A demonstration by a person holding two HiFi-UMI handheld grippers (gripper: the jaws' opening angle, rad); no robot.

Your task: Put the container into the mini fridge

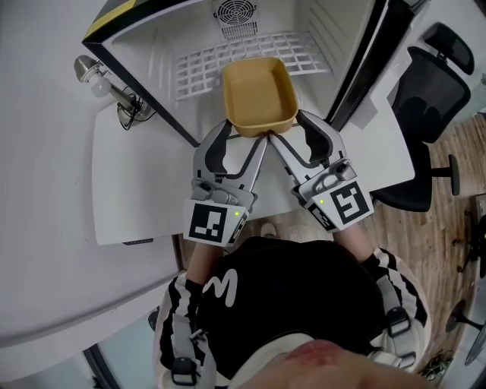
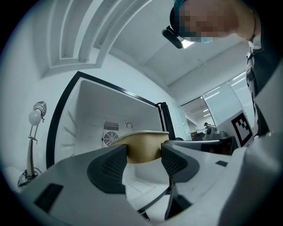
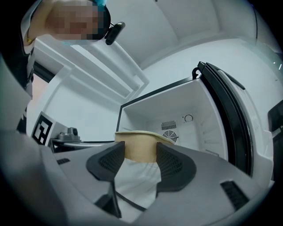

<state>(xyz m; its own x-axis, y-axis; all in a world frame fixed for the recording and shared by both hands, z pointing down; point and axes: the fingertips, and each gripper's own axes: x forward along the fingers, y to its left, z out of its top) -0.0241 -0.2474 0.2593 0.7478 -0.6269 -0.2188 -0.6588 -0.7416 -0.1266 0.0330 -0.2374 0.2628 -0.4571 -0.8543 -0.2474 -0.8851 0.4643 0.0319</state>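
Clamping the tan container (image 1: 259,95) between our left gripper (image 1: 244,134) and right gripper (image 1: 290,129), we hold it at the open mini fridge (image 1: 163,42).

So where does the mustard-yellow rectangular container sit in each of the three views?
Head view: the mustard-yellow rectangular container is upper centre, over the white wire shelf of the open mini fridge.
Left gripper view: centre, clamped between the left gripper's fingers.
Right gripper view: centre, clamped between the right gripper's fingers.
Shared landmark: the round fan grille on the fridge's back wall.
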